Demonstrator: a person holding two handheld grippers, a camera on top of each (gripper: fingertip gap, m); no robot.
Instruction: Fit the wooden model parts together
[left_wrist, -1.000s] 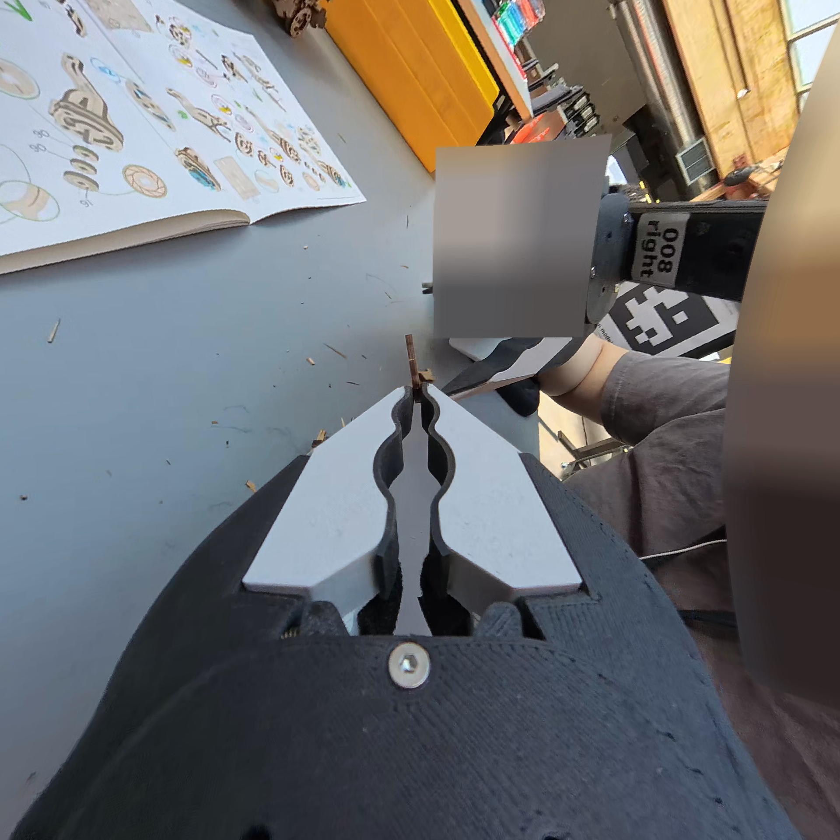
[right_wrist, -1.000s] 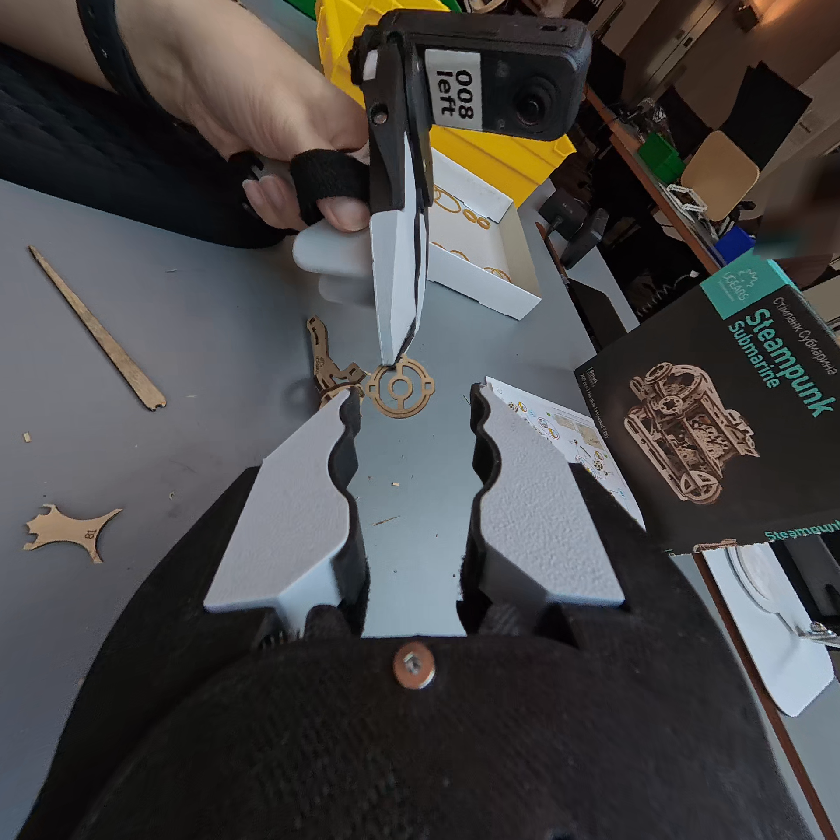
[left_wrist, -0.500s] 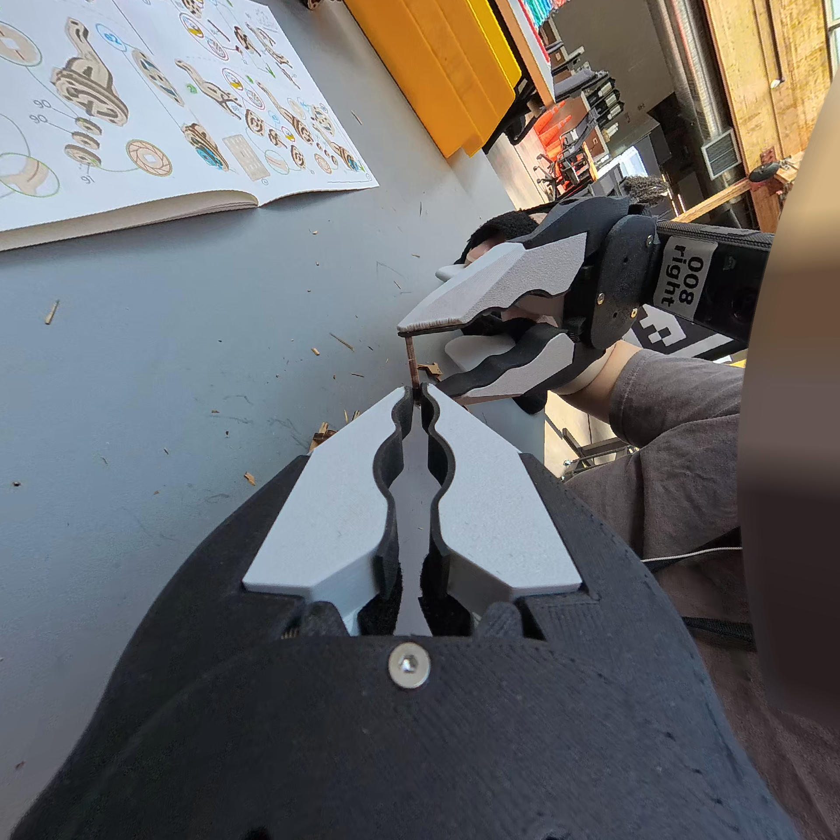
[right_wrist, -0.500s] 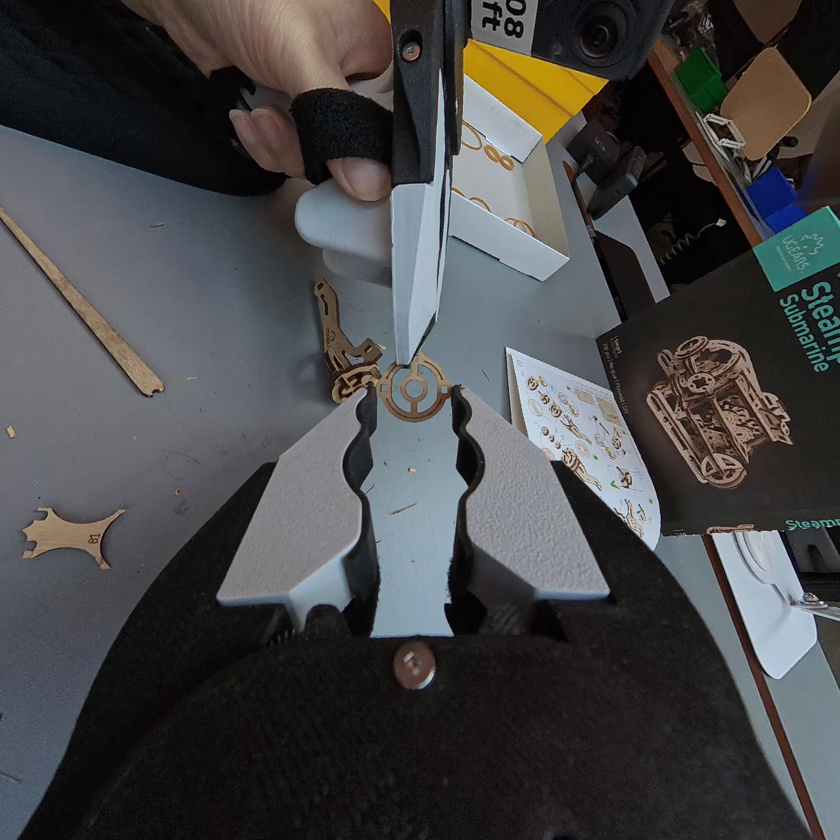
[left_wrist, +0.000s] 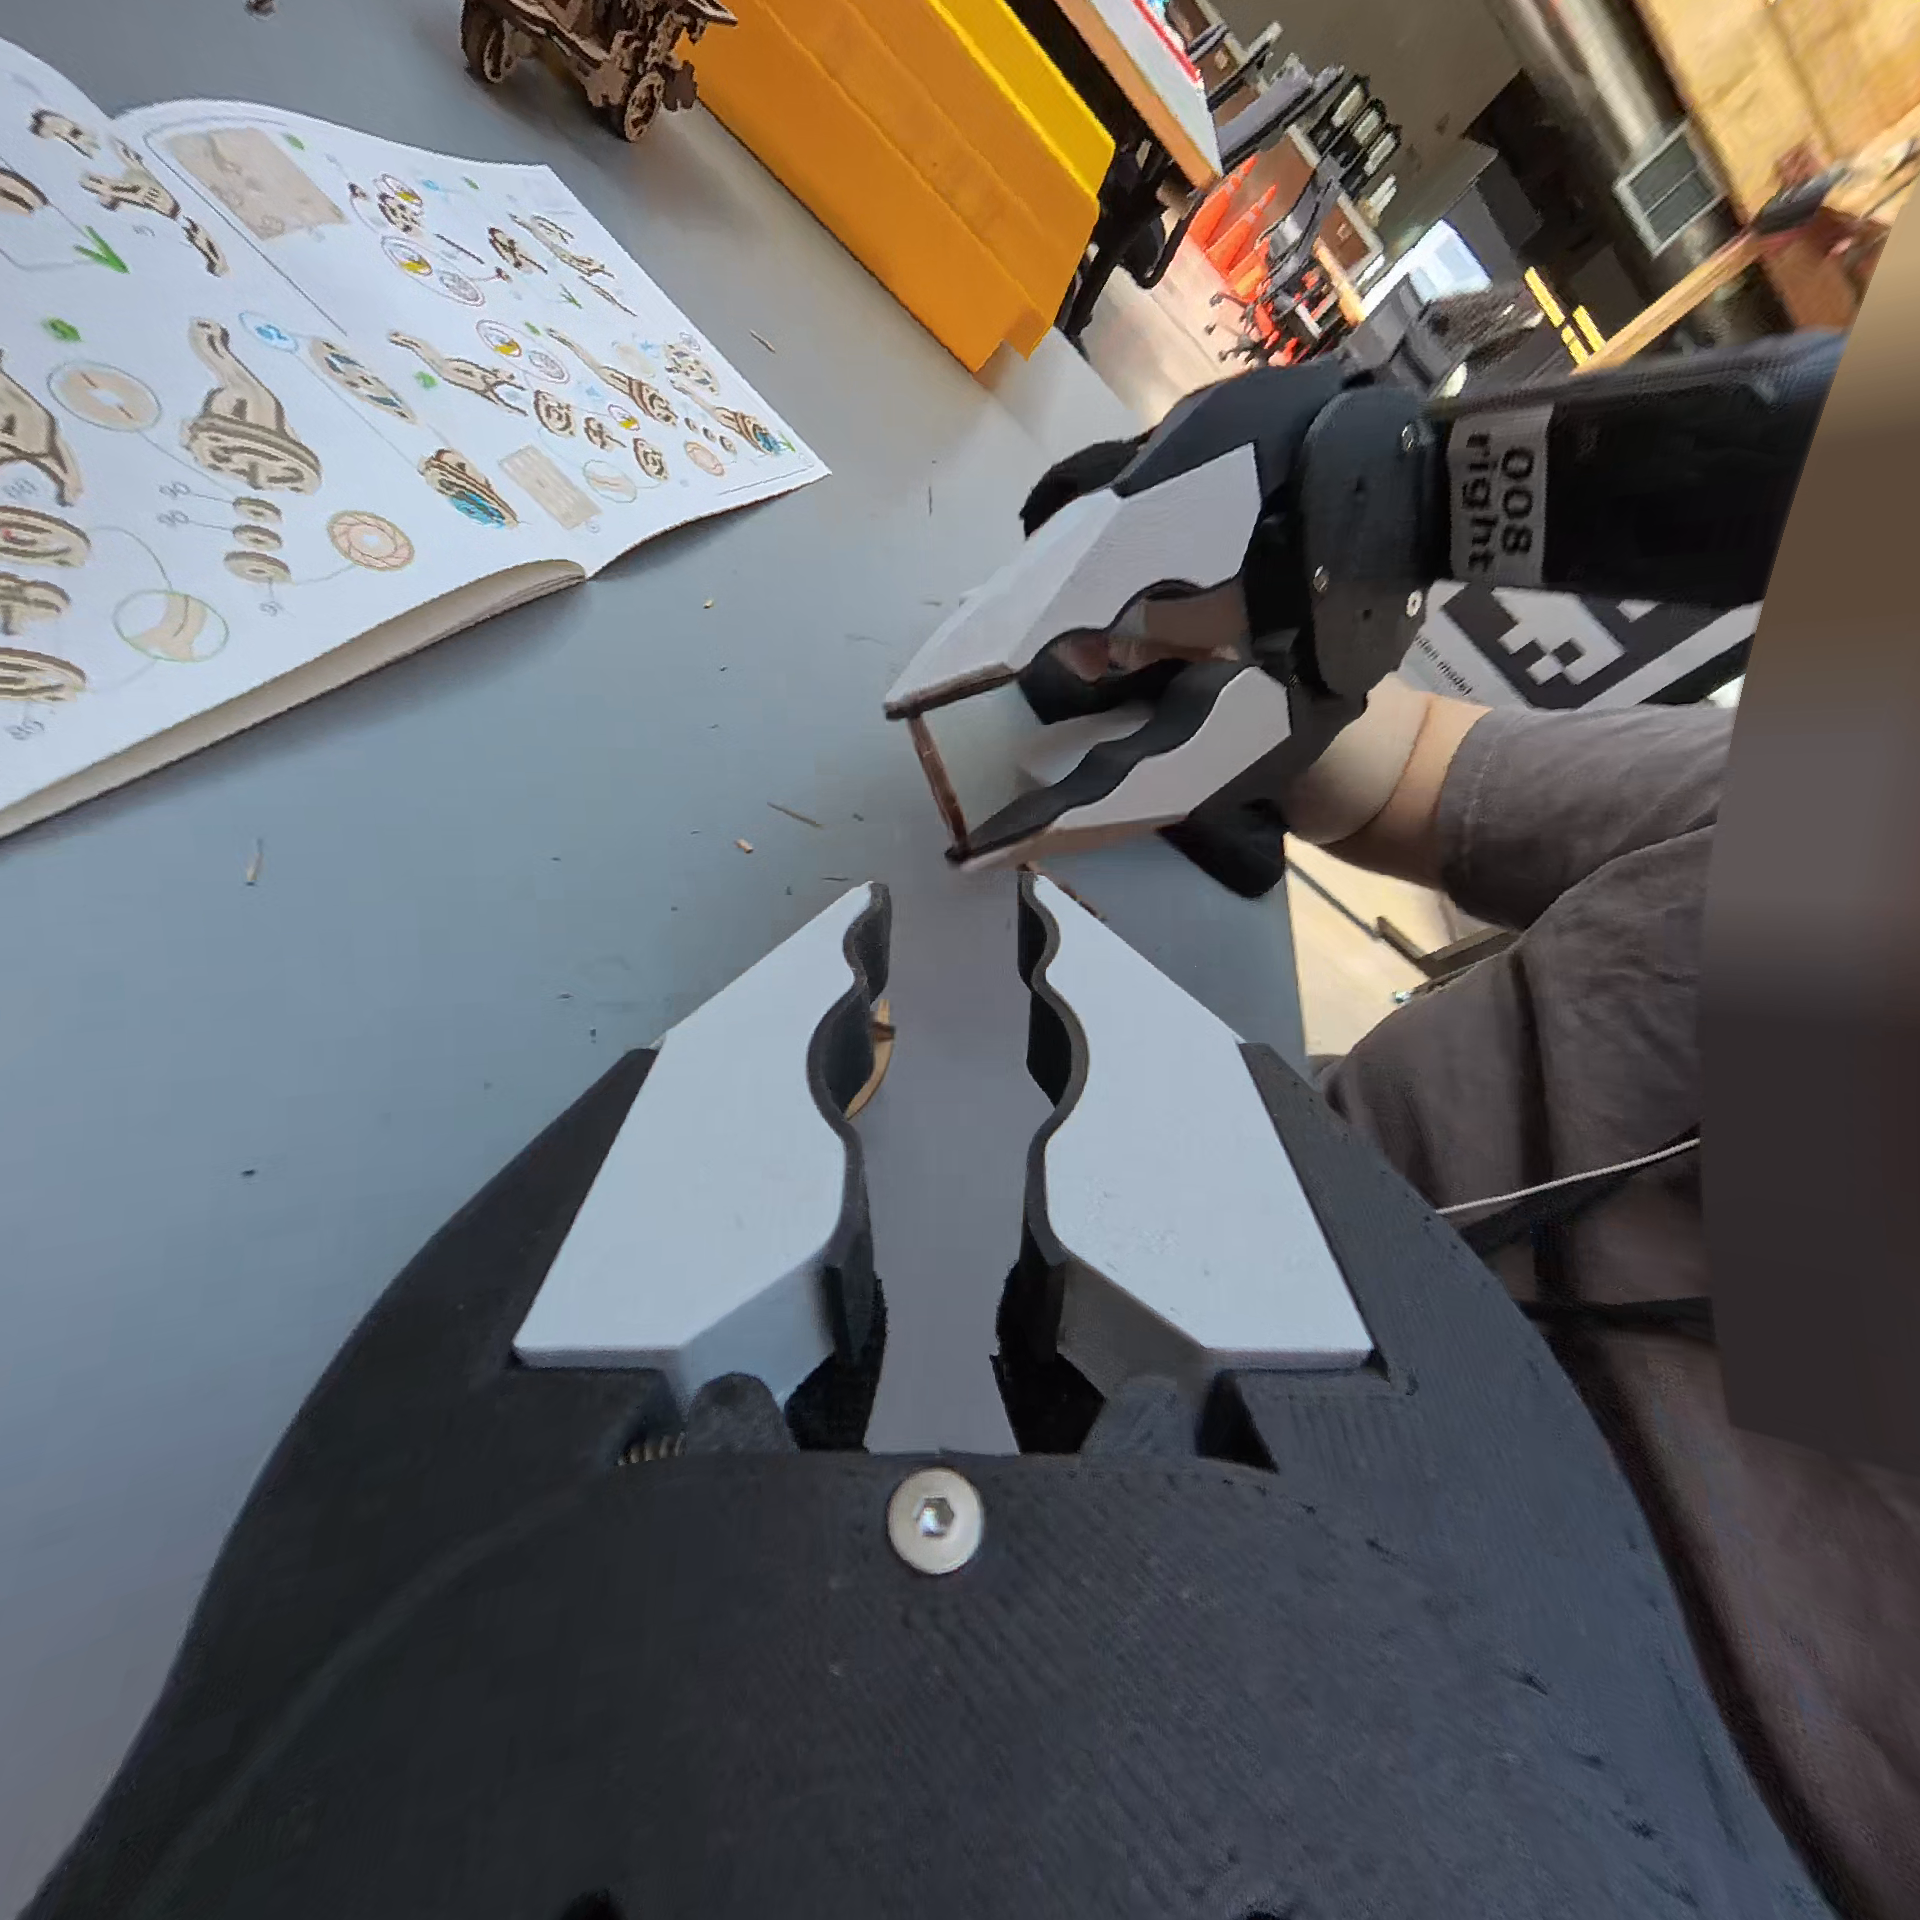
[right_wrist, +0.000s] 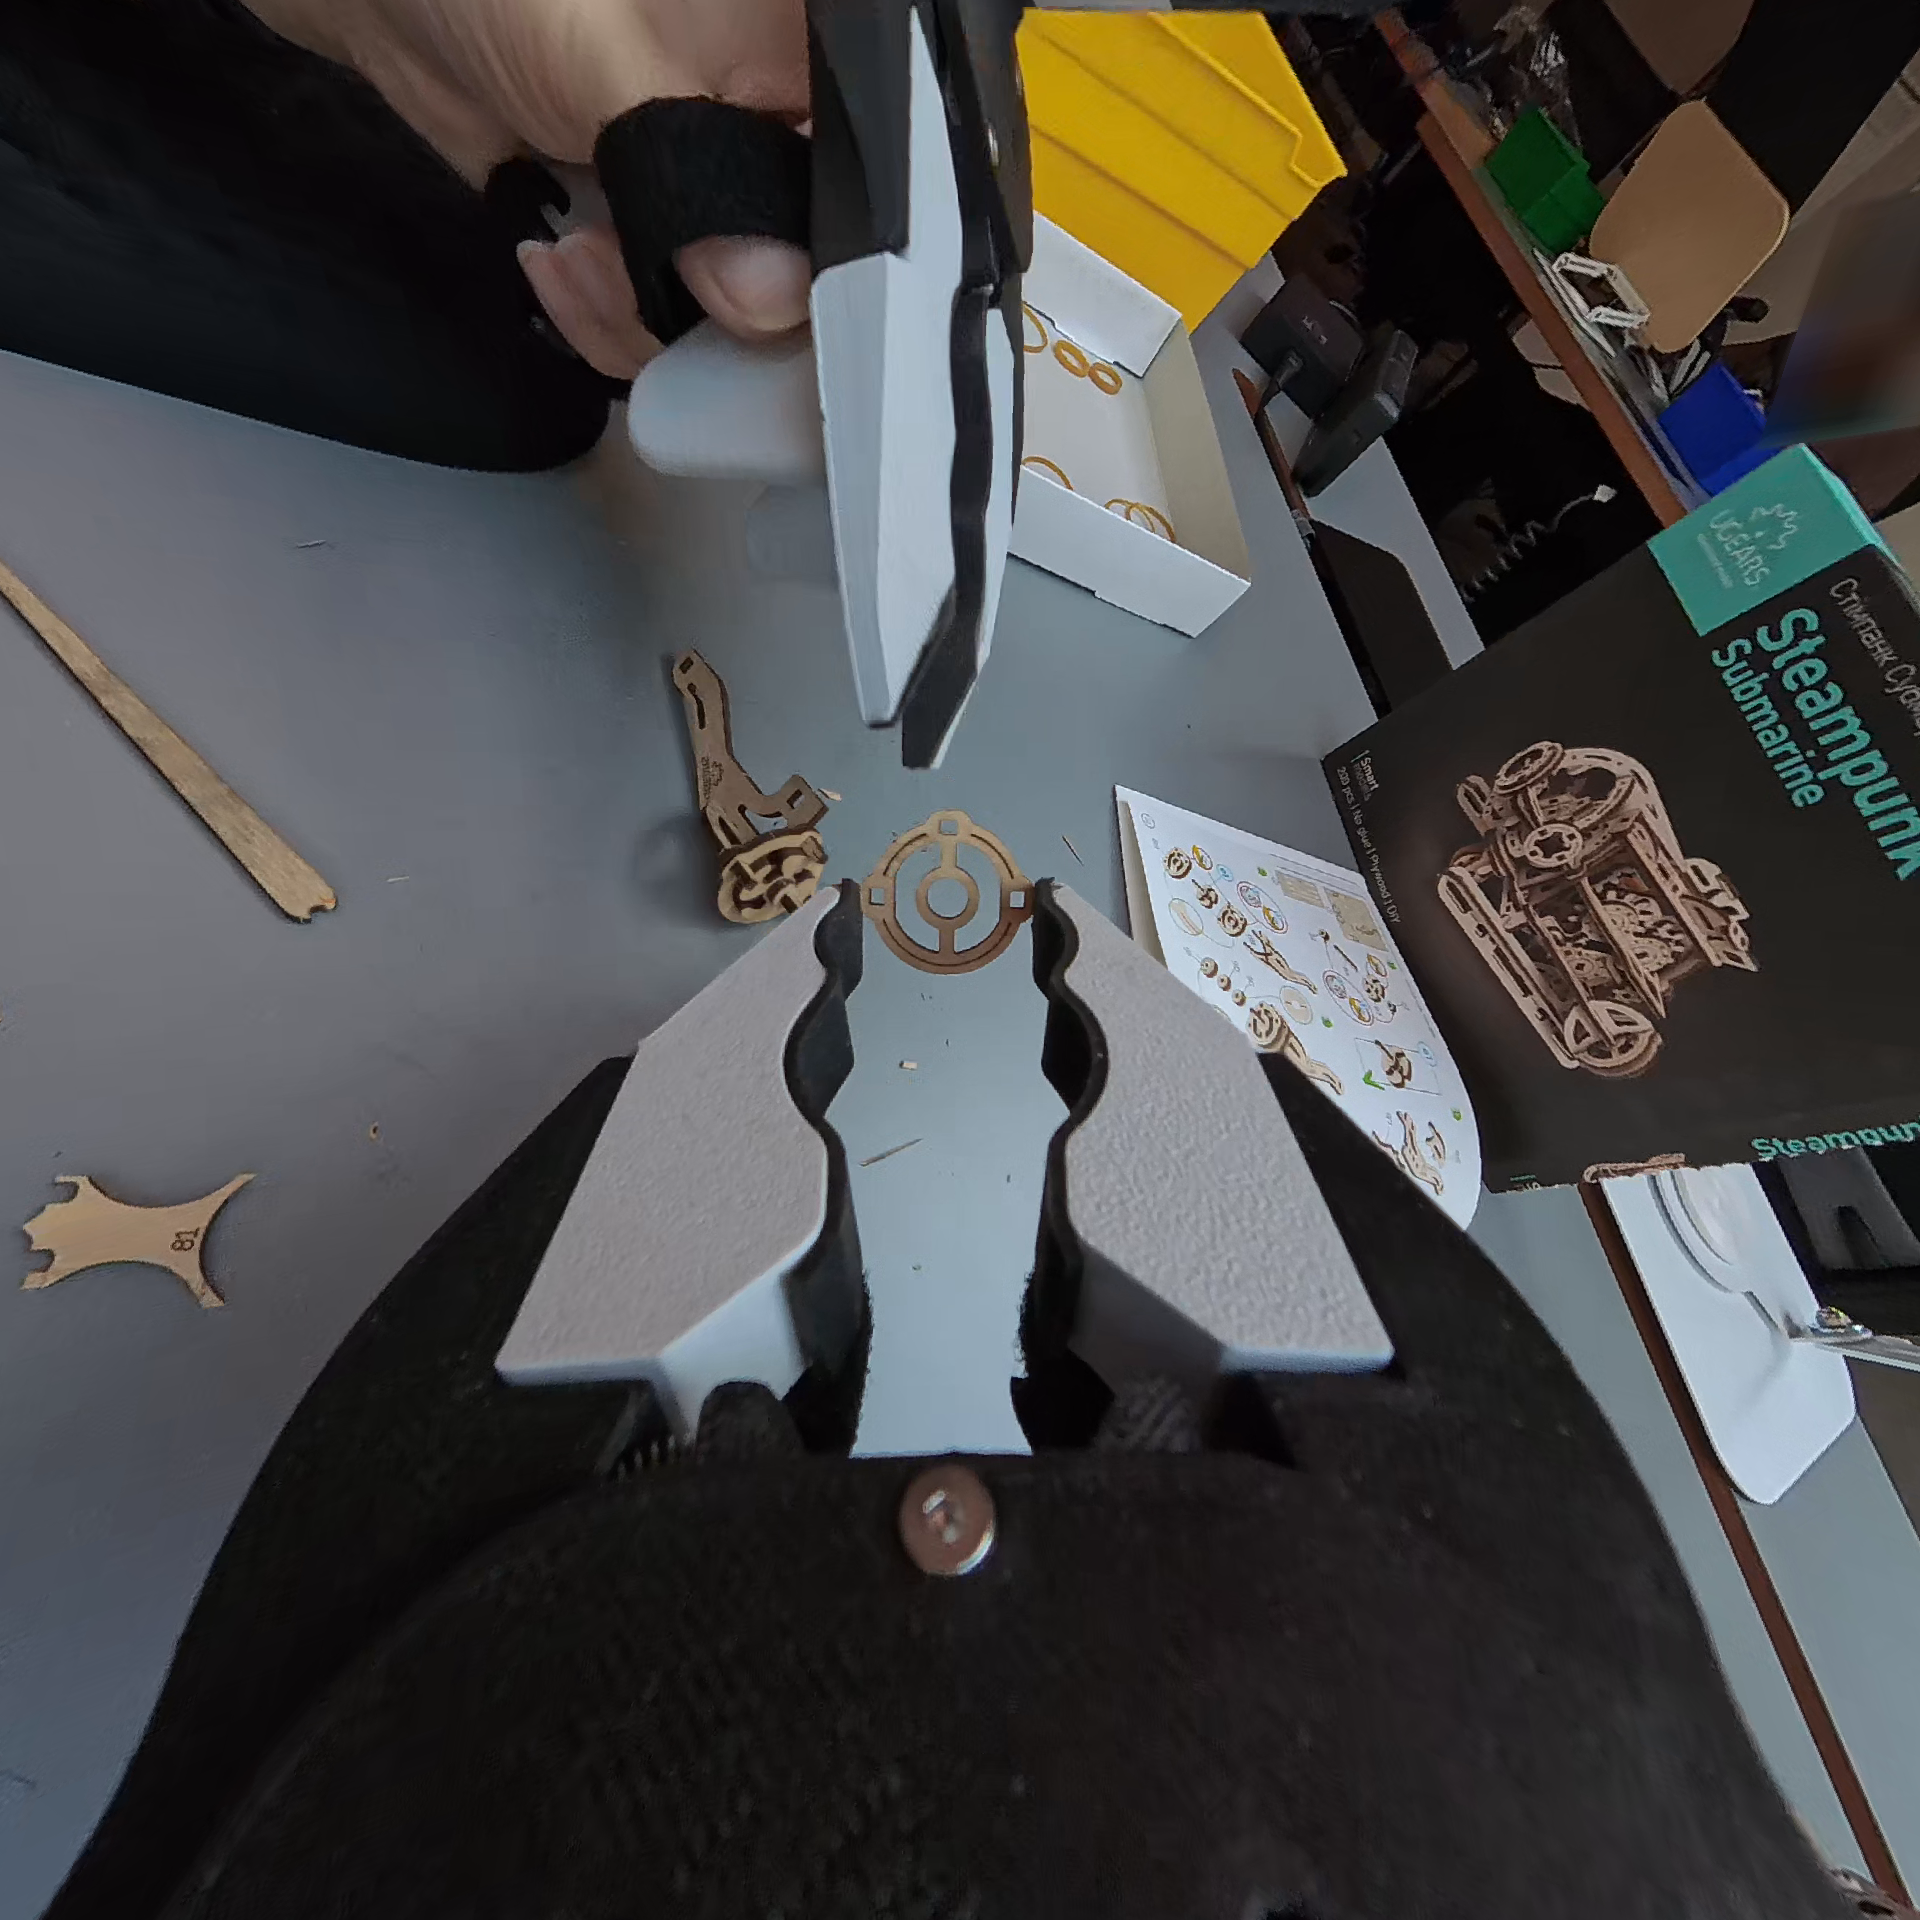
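Observation:
A flat round wooden ring part (right_wrist: 948, 831) with a cross-shaped middle is pinched by its two sides between the tips of my right gripper (right_wrist: 945, 899), just above the grey table (right_wrist: 416, 1039). In the left wrist view the ring (left_wrist: 938, 774) shows edge-on, upright between the right gripper's fingertips (left_wrist: 928, 781). My left gripper (left_wrist: 951, 891) is open and empty, a short way back from the ring. In the right wrist view it (right_wrist: 902, 743) hangs above the ring without touching it. A small wooden sub-assembly with a long arm (right_wrist: 753, 831) lies on the table just left of the ring.
An open instruction booklet (left_wrist: 312, 416) lies at the left. The dark kit box (right_wrist: 1662, 831) stands at the right. A white tray with rubber bands (right_wrist: 1122, 468), yellow bins (left_wrist: 935, 177), a built wooden model (left_wrist: 592, 52), a wooden stick (right_wrist: 166, 748) and an offcut (right_wrist: 125, 1236) are nearby. My two grippers' fingertips are within a few centimetres of each other.
My right gripper moved in and shut on the ring's sides. My left gripper, which held the ring by its top edge, opened, let it go and drew back.

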